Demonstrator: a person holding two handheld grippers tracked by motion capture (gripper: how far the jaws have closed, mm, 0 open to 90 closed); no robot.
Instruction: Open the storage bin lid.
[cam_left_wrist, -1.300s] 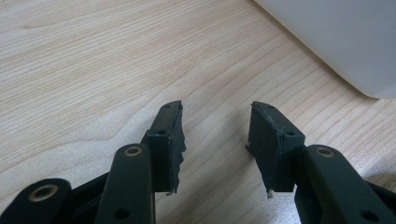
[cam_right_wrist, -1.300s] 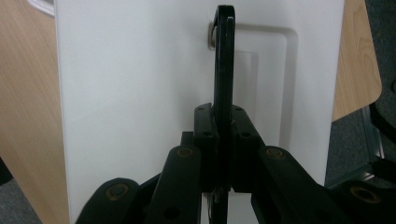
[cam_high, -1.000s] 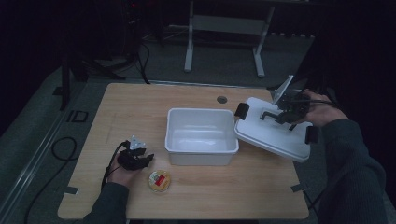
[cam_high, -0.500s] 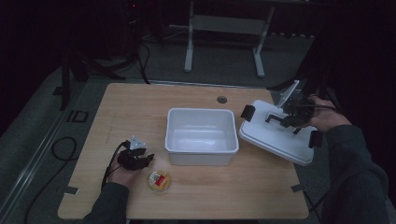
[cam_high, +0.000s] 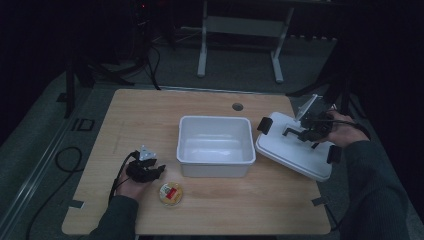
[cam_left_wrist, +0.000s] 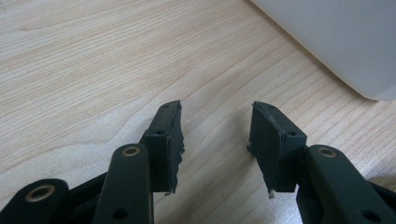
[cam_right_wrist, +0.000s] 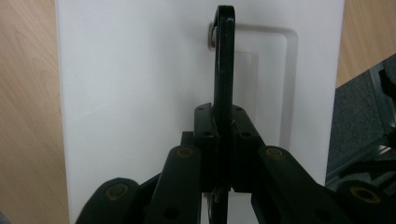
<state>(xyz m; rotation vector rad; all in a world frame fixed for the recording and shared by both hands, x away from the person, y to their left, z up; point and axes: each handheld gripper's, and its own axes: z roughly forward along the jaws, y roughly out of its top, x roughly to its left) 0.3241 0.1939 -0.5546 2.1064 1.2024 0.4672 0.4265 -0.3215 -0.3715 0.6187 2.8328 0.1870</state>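
Note:
A white bin (cam_high: 215, 146) stands open in the middle of the table. Its white lid (cam_high: 292, 149) lies tilted at the bin's right, over the table's right edge. My right gripper (cam_high: 305, 134) is shut on the lid's black handle (cam_right_wrist: 224, 60), which stands upright between the jaws. My left gripper (cam_high: 150, 172) rests low at the front left, jaws apart over bare wood (cam_left_wrist: 215, 135) with nothing between them. A small round cup (cam_high: 171, 193) with a red and yellow top sits just right of the left gripper. A corner of the bin (cam_left_wrist: 336, 42) shows ahead of the left jaws.
Black clips (cam_high: 264, 125) sit at the lid's ends. A round cable hole (cam_high: 238, 106) lies behind the bin. The table's right edge runs under the lid (cam_right_wrist: 81, 93), with dark floor (cam_right_wrist: 359, 116) beyond. A metal stand (cam_high: 240, 40) is behind the table.
The right gripper has carried the lid down and a little to the right, away from the bin. The left gripper has stayed where it was.

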